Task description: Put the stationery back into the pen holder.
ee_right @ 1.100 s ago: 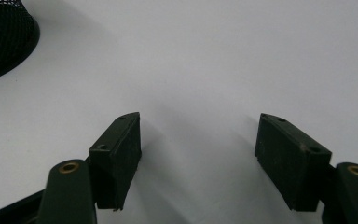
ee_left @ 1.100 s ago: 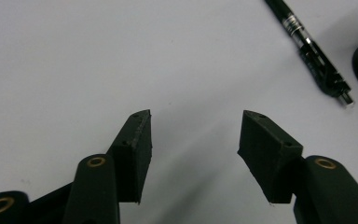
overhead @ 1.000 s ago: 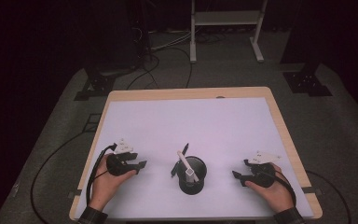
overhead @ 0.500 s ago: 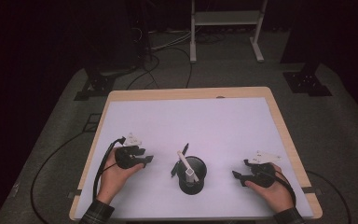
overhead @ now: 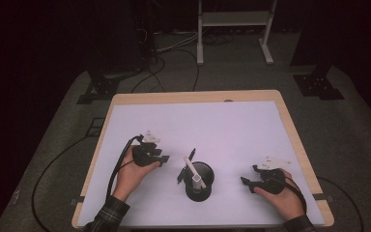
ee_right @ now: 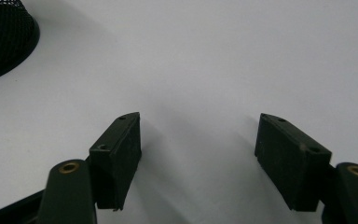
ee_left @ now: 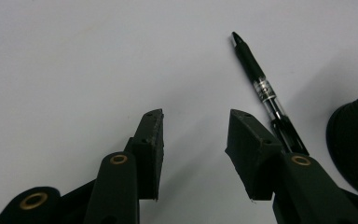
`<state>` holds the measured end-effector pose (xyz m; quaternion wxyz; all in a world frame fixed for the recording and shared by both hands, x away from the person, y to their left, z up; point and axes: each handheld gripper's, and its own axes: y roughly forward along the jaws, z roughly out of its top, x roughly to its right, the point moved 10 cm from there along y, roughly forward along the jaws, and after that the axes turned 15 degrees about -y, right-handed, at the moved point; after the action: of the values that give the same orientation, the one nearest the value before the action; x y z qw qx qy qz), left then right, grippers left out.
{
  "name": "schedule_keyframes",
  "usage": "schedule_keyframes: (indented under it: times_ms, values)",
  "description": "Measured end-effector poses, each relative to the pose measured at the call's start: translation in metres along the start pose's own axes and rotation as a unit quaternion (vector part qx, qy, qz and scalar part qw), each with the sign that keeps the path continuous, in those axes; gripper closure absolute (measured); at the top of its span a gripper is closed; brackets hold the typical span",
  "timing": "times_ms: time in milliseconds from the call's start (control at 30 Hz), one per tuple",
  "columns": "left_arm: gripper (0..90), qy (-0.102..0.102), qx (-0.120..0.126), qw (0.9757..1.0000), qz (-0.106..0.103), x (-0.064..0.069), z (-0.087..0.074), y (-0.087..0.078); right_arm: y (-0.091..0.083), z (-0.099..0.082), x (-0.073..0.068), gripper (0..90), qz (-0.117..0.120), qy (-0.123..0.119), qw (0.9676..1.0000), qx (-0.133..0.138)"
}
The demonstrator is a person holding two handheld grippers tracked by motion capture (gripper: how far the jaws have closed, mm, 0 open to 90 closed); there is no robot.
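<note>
A black mesh cup [overhead: 200,186] stands on the white table near the front, with a white marker [overhead: 193,174] leaning out of it. A black pen [overhead: 186,166] lies on the table just left of the cup. In the left gripper view the pen [ee_left: 261,86] lies to the right of the right jaw, tip pointing away, with the cup [ee_left: 354,144] at the right edge. My left gripper [overhead: 164,159] [ee_left: 196,126] is open; its jaws have just been closing with nothing between them. Right of the cup, my right gripper [overhead: 246,182] [ee_right: 198,133] rests open and empty; its view has the cup [ee_right: 2,37] at top left.
The table [overhead: 290,125] has a wooden rim around its white top. Cables trail from both grippers off the front edge. On the dark floor beyond stand black stand feet [overhead: 319,82] and a white frame [overhead: 234,19].
My left hand has moved right and a little away from the front edge, closer to the pen and cup, and its jaws have narrowed. The right hand has stayed put.
</note>
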<state>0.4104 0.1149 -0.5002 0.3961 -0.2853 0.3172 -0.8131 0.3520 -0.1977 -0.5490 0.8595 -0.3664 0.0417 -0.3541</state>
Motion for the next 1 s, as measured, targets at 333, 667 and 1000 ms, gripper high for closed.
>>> schedule_keyframes:
  times_ms: [333,667,1000]
  values:
    - [56.5,0.006,-0.014,0.9998,-0.016,0.018,0.017,0.023,0.000,0.000,0.000,30.4,0.000,0.001,1.0000,0.000]
    - [57.0,0.014,-0.026,0.9993,-0.024,0.031,0.029,0.046,0.000,0.000,0.000,30.4,0.000,0.001,1.0000,0.000]
    - [57.6,0.020,-0.043,0.9982,-0.037,0.044,0.032,0.067,0.000,0.000,0.000,30.4,0.000,0.001,1.0000,0.000]
